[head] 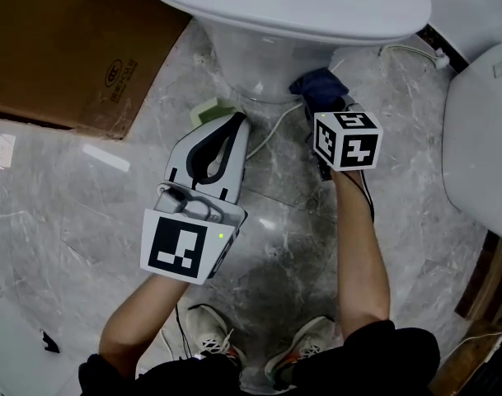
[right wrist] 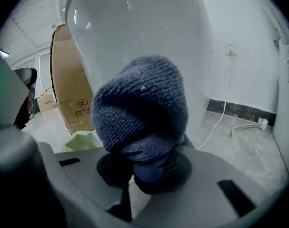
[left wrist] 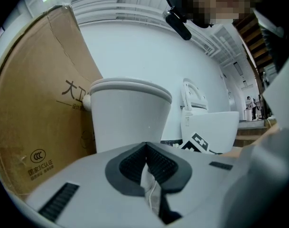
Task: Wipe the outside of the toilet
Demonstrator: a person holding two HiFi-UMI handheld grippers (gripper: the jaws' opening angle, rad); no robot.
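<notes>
Toilet (head: 288, 52) stands on the grey marble floor (head: 77, 213) straight ahead of the person's shoes (head: 213, 341), its white bowl overhanging a narrower pedestal. Both forearms reach from the shoes toward that pedestal.

The left gripper (head: 236, 122) comes first, held short of the toilet's left front. Its jaws are pressed together at the tips with nothing between them; through the slot behind the pads only floor and a bit of white cable (head: 271, 130) show. In the left gripper view the gripper (left wrist: 145, 147) points at the pedestal from a little way off.

The right gripper (head: 328, 104) is closer to the toilet, at the pedestal's right front. Its jaws are clamped on a bunched blue cloth (right wrist: 142, 108), which bulges out ahead of the pads, right up at the white pedestal wall. Whether it actually touches cannot be told.

A pale green object (head: 211, 110) lies on the floor just left of the toilet's foot. A brown cardboard box (head: 69, 48) stands further left of the toilet, and a second white fixture (head: 481, 130) is off to its right.
</notes>
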